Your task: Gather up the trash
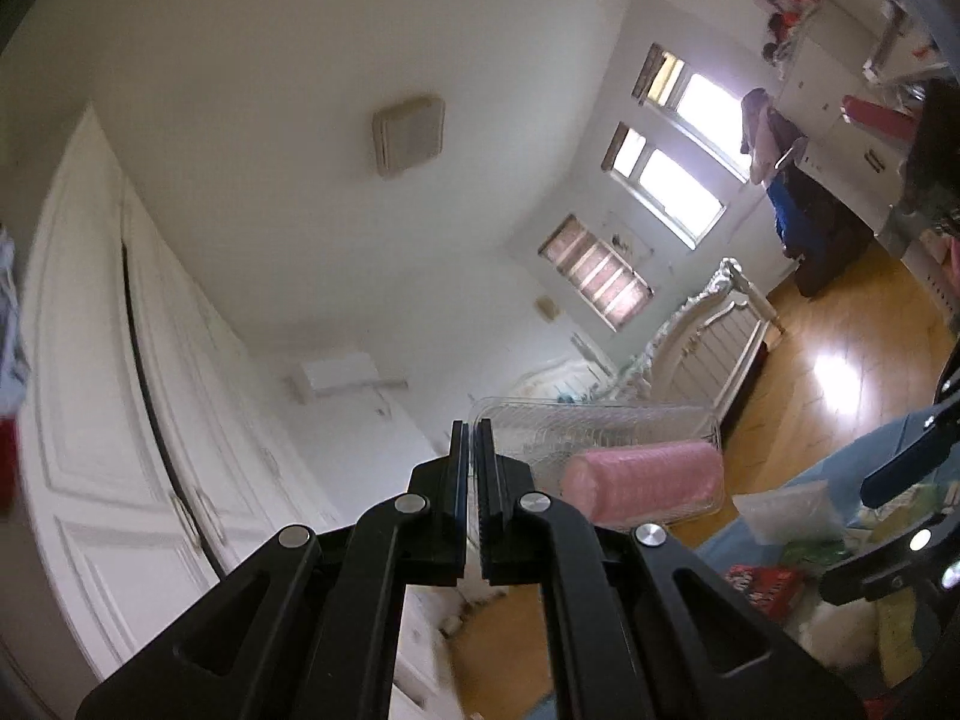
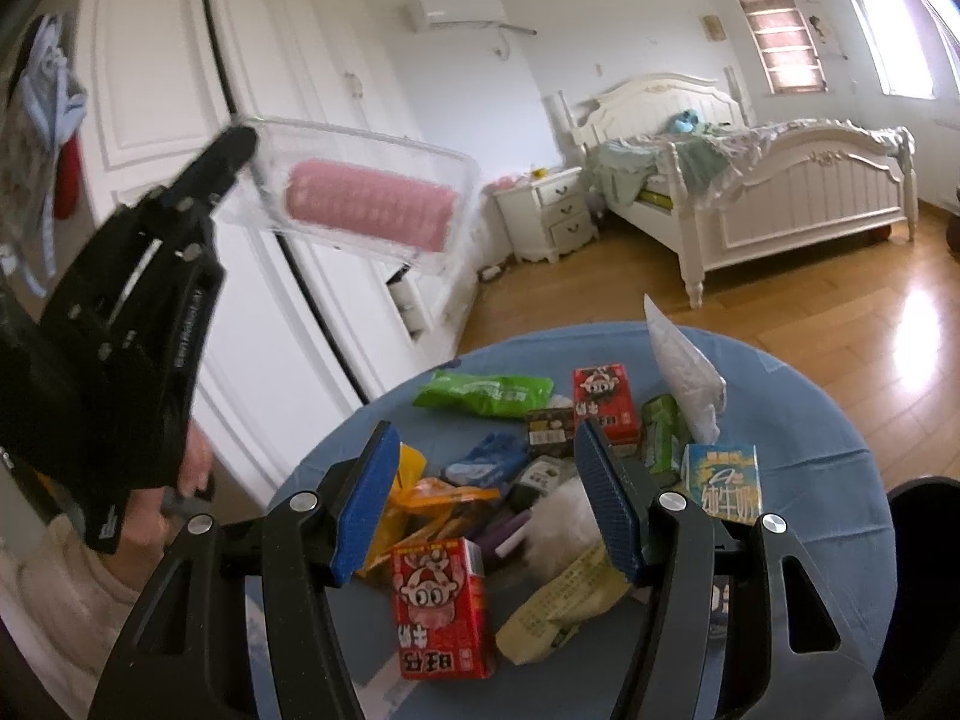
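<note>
My left gripper (image 1: 473, 444) is shut on the rim of a clear plastic tray (image 1: 600, 444) with a pink foam roll (image 1: 645, 480) inside, held up in the air. In the right wrist view the left gripper (image 2: 237, 147) holds the tray (image 2: 360, 192) high to the left of the table. My right gripper (image 2: 489, 498) is open and empty above a pile of trash on the round blue table (image 2: 828, 438): red cartons (image 2: 441, 606), a green packet (image 2: 483, 393), a blue-yellow carton (image 2: 723, 480), a white bag (image 2: 684, 372) and wrappers.
A black bin rim (image 2: 924, 516) stands at the table's right edge. White wardrobe doors (image 2: 288, 120) are on the left, a white bed (image 2: 750, 180) and nightstand (image 2: 549, 213) at the back, wooden floor (image 2: 840, 312) beyond the table.
</note>
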The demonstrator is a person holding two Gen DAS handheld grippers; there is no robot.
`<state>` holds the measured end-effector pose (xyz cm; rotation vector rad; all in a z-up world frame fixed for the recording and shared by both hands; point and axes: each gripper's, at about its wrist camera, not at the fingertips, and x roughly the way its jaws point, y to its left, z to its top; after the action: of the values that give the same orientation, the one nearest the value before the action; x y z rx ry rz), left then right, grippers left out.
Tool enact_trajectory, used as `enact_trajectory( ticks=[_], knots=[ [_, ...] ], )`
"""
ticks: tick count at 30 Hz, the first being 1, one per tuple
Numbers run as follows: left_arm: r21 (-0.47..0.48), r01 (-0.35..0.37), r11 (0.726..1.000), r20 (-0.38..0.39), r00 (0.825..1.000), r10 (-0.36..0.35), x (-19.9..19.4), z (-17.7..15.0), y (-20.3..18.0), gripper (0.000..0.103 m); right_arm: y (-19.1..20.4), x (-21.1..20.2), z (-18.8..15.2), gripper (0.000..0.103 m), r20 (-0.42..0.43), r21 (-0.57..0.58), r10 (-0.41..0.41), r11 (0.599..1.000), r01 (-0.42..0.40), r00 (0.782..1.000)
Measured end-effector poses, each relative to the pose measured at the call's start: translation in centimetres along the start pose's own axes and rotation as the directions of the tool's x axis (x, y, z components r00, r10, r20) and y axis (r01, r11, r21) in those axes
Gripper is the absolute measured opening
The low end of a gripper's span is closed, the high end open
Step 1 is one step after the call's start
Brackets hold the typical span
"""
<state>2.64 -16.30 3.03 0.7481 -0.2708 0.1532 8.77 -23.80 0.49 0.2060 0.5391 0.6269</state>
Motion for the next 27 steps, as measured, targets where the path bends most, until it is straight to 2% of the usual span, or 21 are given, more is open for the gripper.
enact_trajectory(
  ticks=[4, 6, 7, 9, 11, 14, 16, 18, 19, 21, 23, 24, 27],
  knots=[
    [0.008, 0.021, 1.0, -0.037, 0.999, -0.021, 0.8, -0.7, 0.0, 0.003, -0.1, 0.3, 0.0, 0.061, -0.012, -0.003, -0.008, 1.0, 0.008, 1.0],
    [-0.035, 0.044, 0.998, -0.077, 0.996, -0.046, 1.5, -1.0, 0.7, 0.003, -0.2, 0.5, -0.2, 0.071, -0.013, -0.006, -0.014, 1.0, 0.014, 1.0],
    [-0.075, 0.064, 0.995, -0.103, 0.992, -0.072, 1.9, -1.1, 1.1, 0.003, -0.3, 0.7, -0.3, 0.071, -0.02, -0.008, -0.019, 1.0, 0.019, 1.0],
    [-0.165, 0.108, 0.98, -0.179, 0.974, -0.138, 3.2, -1.8, 1.9, 0.004, -0.6, 1.9, -0.7, 0.071, -0.077, -0.016, -0.06, 0.998, 0.059, 0.995],
    [-0.261, 0.137, 0.956, -0.248, 0.947, -0.203, 4.5, -2.8, 2.8, 0.004, -1.2, 3.4, -1.3, 0.071, -0.14, -0.023, -0.108, 0.994, 0.106, 0.984],
    [-0.428, 0.157, 0.89, -0.33, 0.89, -0.316, 6.1, -4.9, 4.3, 0.004, -2.1, 4.6, -2.3, 0.071, -0.191, 0.014, -0.091, 0.995, 0.096, 0.977],
    [-0.536, 0.14, 0.833, -0.368, 0.849, -0.38, 7.2, -6.8, 5.2, 0.004, -2.0, 5.0, -2.6, 0.071, -0.199, 0.041, -0.046, 0.998, 0.055, 0.979],
    [-0.614, 0.116, 0.781, -0.391, 0.815, -0.428, 7.8, -8.3, 5.8, 0.004, -1.1, 5.6, -2.7, 0.071, -0.208, 0.022, -0.034, 0.999, 0.039, 0.978],
    [-0.661, 0.09, 0.745, -0.403, 0.795, -0.454, 8.2, -9.4, 6.2, 0.004, -0.5, 6.1, -2.6, 0.071, -0.216, 0.0, -0.039, 0.999, 0.04, 0.976],
    [-0.707, 0.055, 0.705, -0.415, 0.774, -0.478, 8.4, -10.9, 6.5, 0.004, 0.3, 7.5, -2.2, 0.07, -0.24, -0.033, -0.051, 0.998, 0.045, 0.969],
    [-0.721, 0.028, 0.692, -0.426, 0.77, -0.475, 8.2, -11.7, 7.0, 0.004, 0.7, 9.6, -1.5, 0.067, -0.28, -0.051, -0.067, 0.997, 0.055, 0.958],
    [-0.729, 0.02, 0.684, -0.427, 0.768, -0.477, 8.1, -12.0, 7.2, 0.004, 0.7, 10.7, -1.3, 0.062, -0.299, -0.055, -0.07, 0.997, 0.056, 0.952],
    [-0.752, 0.006, 0.659, -0.429, 0.755, -0.496, 8.1, -12.6, 7.8, 0.004, 0.4, 14.5, -0.8, 0.051, -0.388, -0.067, -0.095, 0.995, 0.075, 0.917]
  ],
)
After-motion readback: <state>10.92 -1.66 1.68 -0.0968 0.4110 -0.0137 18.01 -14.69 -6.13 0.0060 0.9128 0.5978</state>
